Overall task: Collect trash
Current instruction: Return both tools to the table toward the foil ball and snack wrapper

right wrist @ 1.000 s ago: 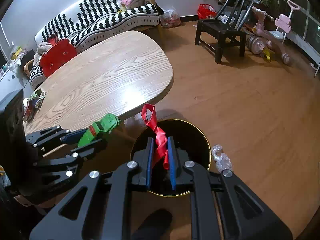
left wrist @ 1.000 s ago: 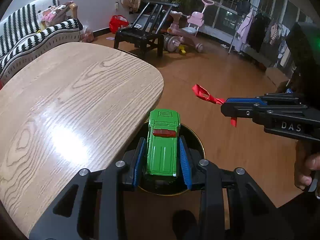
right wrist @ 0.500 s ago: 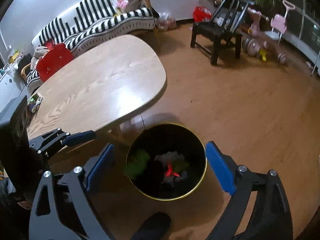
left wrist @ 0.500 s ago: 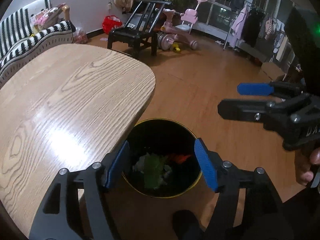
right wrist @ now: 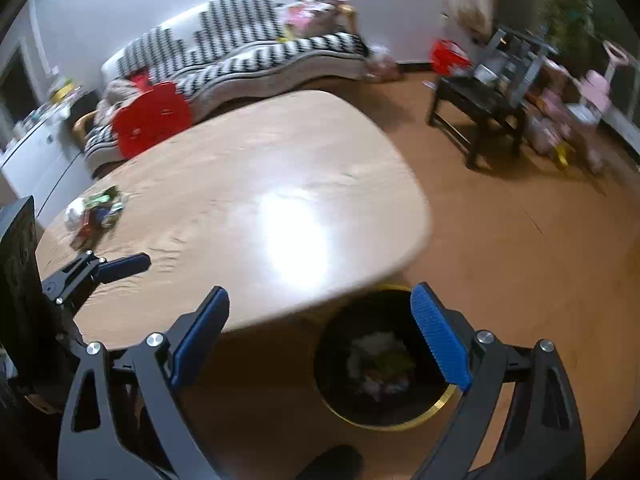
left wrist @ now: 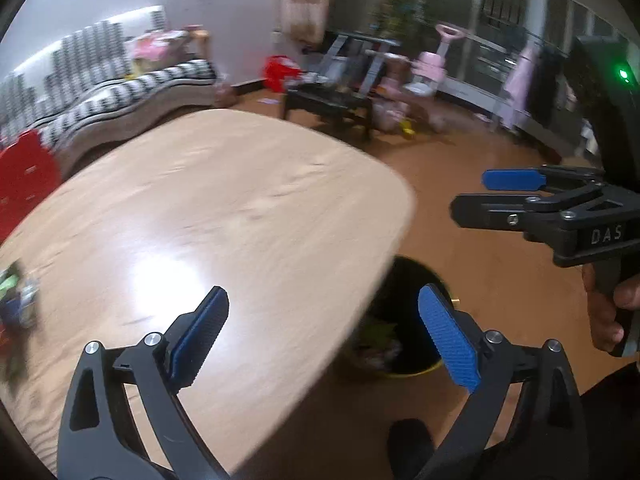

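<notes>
A black trash bin with a gold rim (right wrist: 442,402) stands on the floor by the wooden table's near edge; it holds white, green and red scraps (right wrist: 380,362). It shows partly under the table edge in the left wrist view (left wrist: 414,370). My left gripper (left wrist: 322,336) is open and empty over the table's edge. My right gripper (right wrist: 320,338) is open and empty, above and just left of the bin. A small pile of trash (right wrist: 94,212) lies at the table's far left, also blurred in the left wrist view (left wrist: 16,300).
The oval wooden table (right wrist: 260,184) fills the middle. A red chair back (right wrist: 150,120) and a striped sofa (right wrist: 248,60) stand behind it. A black bench (right wrist: 484,116) and pink ride-on toys (right wrist: 588,96) are at the far right on the wood floor.
One second ago I held a green toy car in the left gripper and a red ribbon in the right; both opened and dropped them into the bin. Both grippers have since swung left toward the table.
</notes>
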The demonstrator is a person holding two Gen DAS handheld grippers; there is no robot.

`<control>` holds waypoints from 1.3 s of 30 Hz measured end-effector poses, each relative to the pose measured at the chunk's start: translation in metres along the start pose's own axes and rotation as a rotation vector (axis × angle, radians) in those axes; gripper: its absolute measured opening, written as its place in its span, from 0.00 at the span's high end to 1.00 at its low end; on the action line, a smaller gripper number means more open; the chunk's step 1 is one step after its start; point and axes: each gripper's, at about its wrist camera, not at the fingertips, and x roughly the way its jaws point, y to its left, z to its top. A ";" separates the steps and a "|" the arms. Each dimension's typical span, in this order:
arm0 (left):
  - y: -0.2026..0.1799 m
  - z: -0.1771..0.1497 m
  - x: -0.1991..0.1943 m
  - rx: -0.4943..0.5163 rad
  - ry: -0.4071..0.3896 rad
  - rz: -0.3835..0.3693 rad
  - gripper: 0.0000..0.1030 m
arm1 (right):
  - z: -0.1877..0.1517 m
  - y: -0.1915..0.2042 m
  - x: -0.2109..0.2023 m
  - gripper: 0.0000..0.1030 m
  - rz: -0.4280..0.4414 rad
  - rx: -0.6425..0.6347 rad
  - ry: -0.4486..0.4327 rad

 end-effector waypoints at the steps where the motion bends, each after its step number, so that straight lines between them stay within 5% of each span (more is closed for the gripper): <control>1: 0.012 -0.002 -0.006 -0.012 -0.005 0.019 0.09 | 0.007 0.016 0.004 0.13 0.019 -0.018 -0.004; 11: 0.166 -0.057 -0.111 -0.162 -0.049 0.310 0.09 | 0.054 0.176 0.059 0.11 0.209 -0.151 -0.015; 19: 0.263 -0.107 -0.175 -0.372 -0.064 0.448 0.09 | 0.066 0.288 0.107 0.11 0.273 -0.269 0.013; 28: 0.309 -0.128 -0.193 -0.456 -0.064 0.485 0.09 | 0.065 0.334 0.146 0.11 0.259 -0.318 0.045; 39: 0.386 -0.107 -0.139 -0.536 -0.056 0.513 0.09 | 0.070 0.343 0.202 0.21 0.225 -0.308 0.110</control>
